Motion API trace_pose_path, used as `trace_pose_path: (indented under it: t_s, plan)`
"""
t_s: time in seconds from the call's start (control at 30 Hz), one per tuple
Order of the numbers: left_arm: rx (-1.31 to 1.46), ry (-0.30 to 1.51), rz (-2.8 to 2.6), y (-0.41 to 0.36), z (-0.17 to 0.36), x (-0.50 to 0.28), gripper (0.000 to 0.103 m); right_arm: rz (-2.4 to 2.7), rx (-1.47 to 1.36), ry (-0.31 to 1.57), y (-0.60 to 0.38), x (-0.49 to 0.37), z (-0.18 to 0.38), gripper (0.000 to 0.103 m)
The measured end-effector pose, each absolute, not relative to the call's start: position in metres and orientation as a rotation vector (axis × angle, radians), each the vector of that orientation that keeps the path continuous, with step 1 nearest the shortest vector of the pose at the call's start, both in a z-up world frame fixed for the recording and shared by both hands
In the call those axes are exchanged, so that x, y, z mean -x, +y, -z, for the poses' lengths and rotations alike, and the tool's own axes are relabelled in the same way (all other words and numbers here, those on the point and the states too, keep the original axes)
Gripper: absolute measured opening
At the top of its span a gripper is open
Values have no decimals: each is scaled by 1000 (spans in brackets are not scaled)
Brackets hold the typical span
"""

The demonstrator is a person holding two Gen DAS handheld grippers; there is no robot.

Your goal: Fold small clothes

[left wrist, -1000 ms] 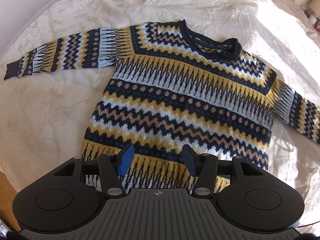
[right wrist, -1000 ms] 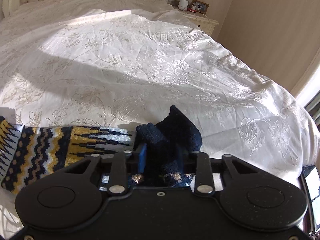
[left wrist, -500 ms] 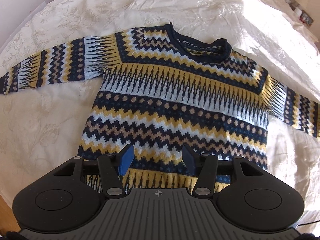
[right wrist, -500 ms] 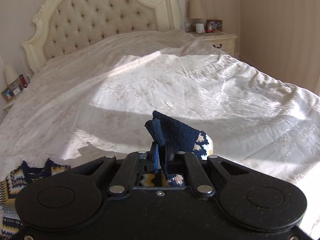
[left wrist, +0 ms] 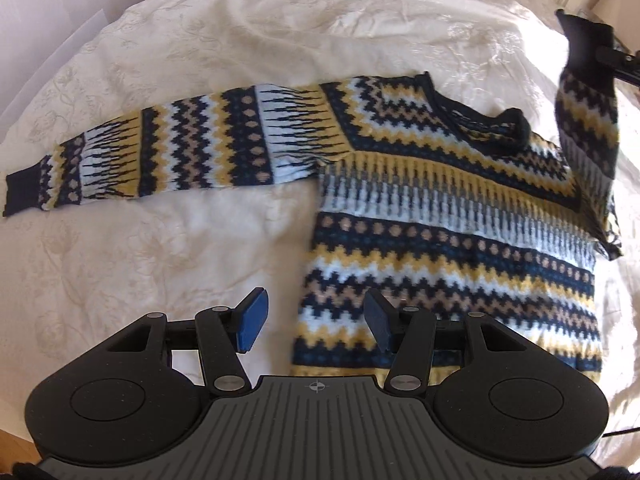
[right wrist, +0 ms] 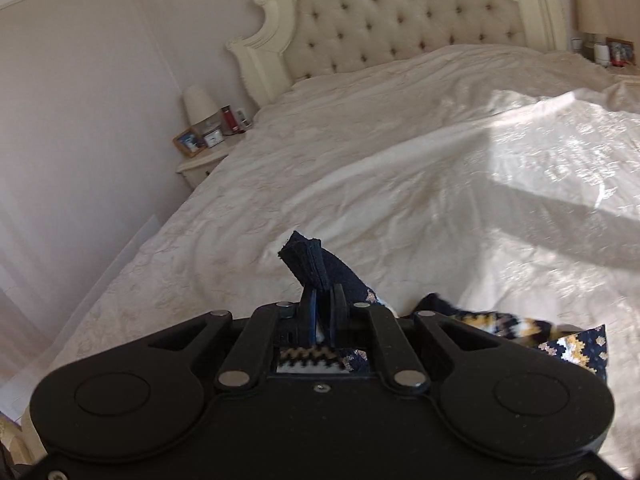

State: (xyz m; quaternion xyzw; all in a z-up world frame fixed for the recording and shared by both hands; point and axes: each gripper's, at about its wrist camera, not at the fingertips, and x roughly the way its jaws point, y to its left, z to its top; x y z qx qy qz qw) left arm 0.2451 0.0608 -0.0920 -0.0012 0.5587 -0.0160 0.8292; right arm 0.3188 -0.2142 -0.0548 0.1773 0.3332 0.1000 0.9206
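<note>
Jaws on the right gripper (right wrist: 323,300) are pinched tight on the dark cuff (right wrist: 308,258) of one sleeve (left wrist: 586,136), and that sleeve now hangs up in the air over the sweater (left wrist: 440,216); a moment ago it lay flat on the bed, so the first fold is starting and the sleeve can go across the chest next, I think. The left gripper (left wrist: 316,320) has its jaws wide apart and holds nothing; it has slid toward the sweater's side edge and floats above the hem. The other sleeve (left wrist: 160,148) lies straight and flat on the bed. The sweater is thick, soft wool with zigzags and dots in navy, yellow, tan and white. The bedspread (left wrist: 140,260) under it is cream, shiny and wrinkly, with flower shapes
</note>
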Motion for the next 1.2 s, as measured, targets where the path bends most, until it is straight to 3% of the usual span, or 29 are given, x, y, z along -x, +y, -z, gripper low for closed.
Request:
trace_pose_path:
  t_s: [0.07, 0.13, 0.2, 0.3, 0.33, 0.7, 1.2]
  plan:
    - [-8, 1179, 14, 79, 94, -249, 52, -263, -360, 722, -181, -328, 73, 12]
    - [-14, 1177, -6, 95, 97, -254, 52, -311, -346, 763, -153, -332, 91, 23]
    - [-11, 1174, -18, 108, 100, -259, 52, -332, -323, 815, -131, -334, 107, 24]
    - [-1, 1180, -20, 120, 105, -268, 52, -337, -305, 858, -115, -325, 118, 52]
    - [2, 1180, -16, 122, 106, -271, 52, -334, -303, 865, -115, -320, 120, 55]
    - [40, 1151, 111, 84, 124, -319, 52, -104, -332, 961, -193, -287, 141, 59]
    - [-217, 1161, 161, 20, 188, -403, 52, 78, -380, 984, -292, -281, 159, 64]
